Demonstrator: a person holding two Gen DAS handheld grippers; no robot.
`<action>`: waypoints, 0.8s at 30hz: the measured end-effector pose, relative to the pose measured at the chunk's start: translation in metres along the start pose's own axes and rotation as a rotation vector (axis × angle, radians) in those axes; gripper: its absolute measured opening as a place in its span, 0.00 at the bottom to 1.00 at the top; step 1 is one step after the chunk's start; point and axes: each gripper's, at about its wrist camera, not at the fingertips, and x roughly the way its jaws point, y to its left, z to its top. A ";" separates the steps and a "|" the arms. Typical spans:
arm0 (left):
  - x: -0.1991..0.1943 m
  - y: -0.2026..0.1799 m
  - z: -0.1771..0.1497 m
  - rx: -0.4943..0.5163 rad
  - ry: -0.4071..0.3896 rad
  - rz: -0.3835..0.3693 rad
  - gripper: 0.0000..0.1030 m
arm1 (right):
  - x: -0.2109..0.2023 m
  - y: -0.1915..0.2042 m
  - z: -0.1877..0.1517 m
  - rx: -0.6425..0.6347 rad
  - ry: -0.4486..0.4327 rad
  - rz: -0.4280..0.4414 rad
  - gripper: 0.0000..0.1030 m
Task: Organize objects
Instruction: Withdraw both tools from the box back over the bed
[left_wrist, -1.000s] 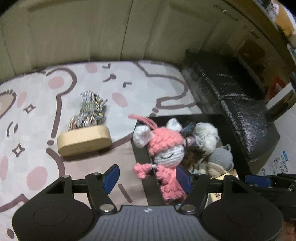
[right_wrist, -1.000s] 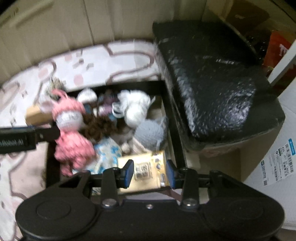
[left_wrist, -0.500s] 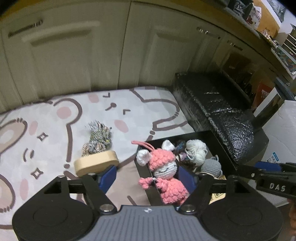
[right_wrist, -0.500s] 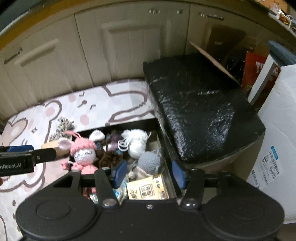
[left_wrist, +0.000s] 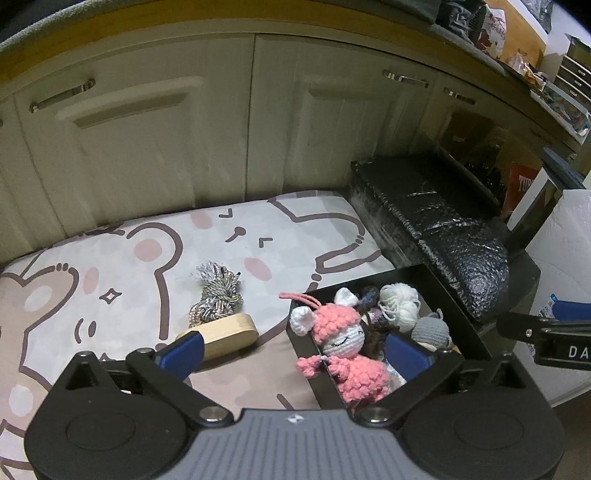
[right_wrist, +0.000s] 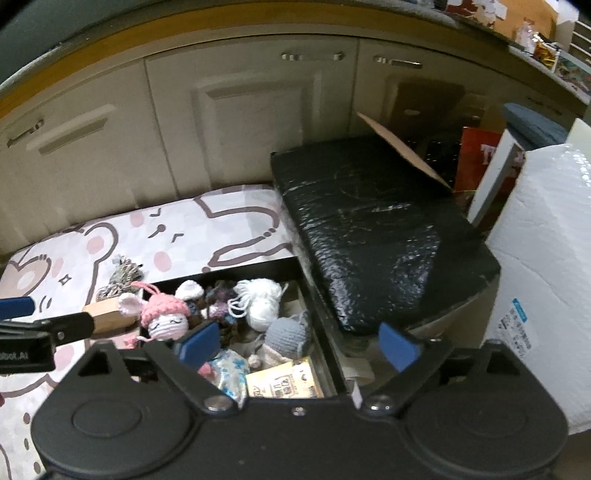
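The pink crocheted doll with a white face and white ears (left_wrist: 341, 341) lies in the black open-topped box (left_wrist: 460, 314), draped over the box's left wall, with one pink limb hanging outside above the bear-printed floor mat (left_wrist: 147, 266). It looks light, soft and squashy, so it should yield under the pads and not slip; the firm round head or the thick body seems the best place to pinch, not the thin pink cord loop at the top. Its long axis runs from the hat, farther from the camera, down to the feet close to the left gripper (left_wrist: 295, 350), head pointing away and slightly left.

Both grippers are empty. The left gripper's jaws have just been opening and now stand wide, the doll showing between them lower down but not touched. The right gripper (right_wrist: 299, 343) has likewise just spread its jaws wide over the box, above the small yellow printed carton (right_wrist: 284, 382) lying flat in the near corner, gripping nothing.

Outside the box, on the mat, remain a tan oval wooden block (left_wrist: 227, 332) and a grey-green twisted yarn bundle (left_wrist: 218, 291), touching each other.
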 end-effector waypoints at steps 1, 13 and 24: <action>-0.001 0.000 -0.001 -0.001 0.000 0.003 1.00 | -0.001 0.000 0.000 0.000 -0.003 -0.006 0.97; -0.007 0.007 0.000 -0.003 -0.009 0.029 1.00 | -0.005 -0.003 -0.001 0.016 -0.024 -0.023 1.00; -0.014 0.042 0.002 -0.064 -0.025 0.056 1.00 | 0.004 0.015 0.003 0.015 -0.037 0.009 1.00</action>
